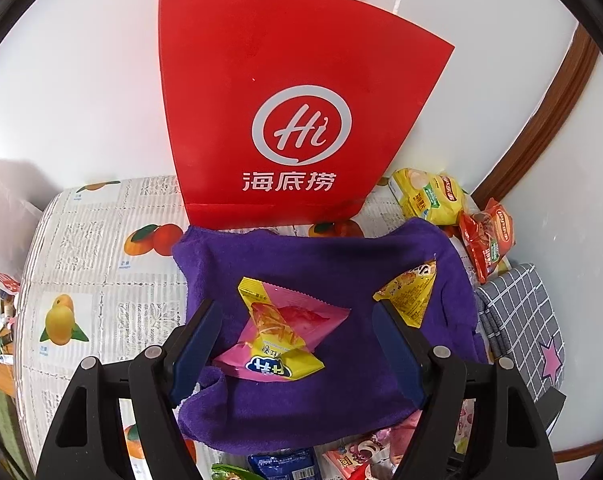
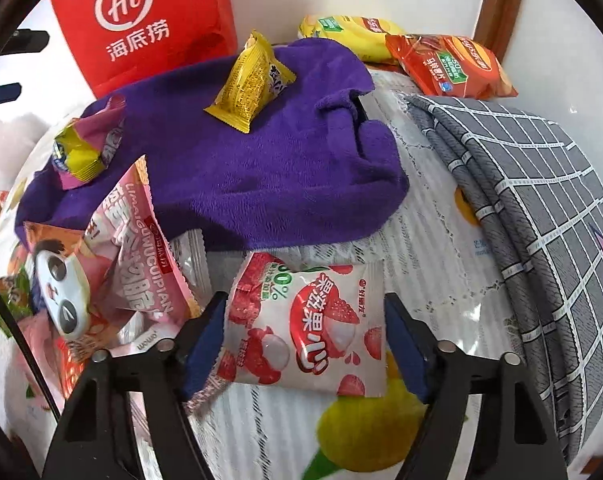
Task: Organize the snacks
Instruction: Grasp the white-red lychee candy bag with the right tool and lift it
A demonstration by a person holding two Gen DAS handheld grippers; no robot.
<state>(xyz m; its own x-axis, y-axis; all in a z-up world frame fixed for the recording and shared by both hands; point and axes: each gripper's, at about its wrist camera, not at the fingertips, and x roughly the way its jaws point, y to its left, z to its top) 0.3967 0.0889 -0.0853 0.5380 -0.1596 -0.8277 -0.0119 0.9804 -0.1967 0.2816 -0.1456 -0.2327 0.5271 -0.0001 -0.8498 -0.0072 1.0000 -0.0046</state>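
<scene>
My left claw [image 1: 297, 344] hangs open over the purple towel [image 1: 341, 264], its blue fingers [image 1: 199, 340] straddling the pink-and-yellow packet [image 1: 279, 340] without pinching it; a yellow packet [image 1: 411, 294] lies just beyond the right finger. My right claw [image 2: 303, 340] is likewise spread around the lychee packet [image 2: 305, 324] on the tablecloth [image 2: 421, 248], near the towel's edge. I judge both are at the grasp step: next, squeeze each packet squarely, lift, and carry toward the red bag [image 1: 293, 112].
</scene>
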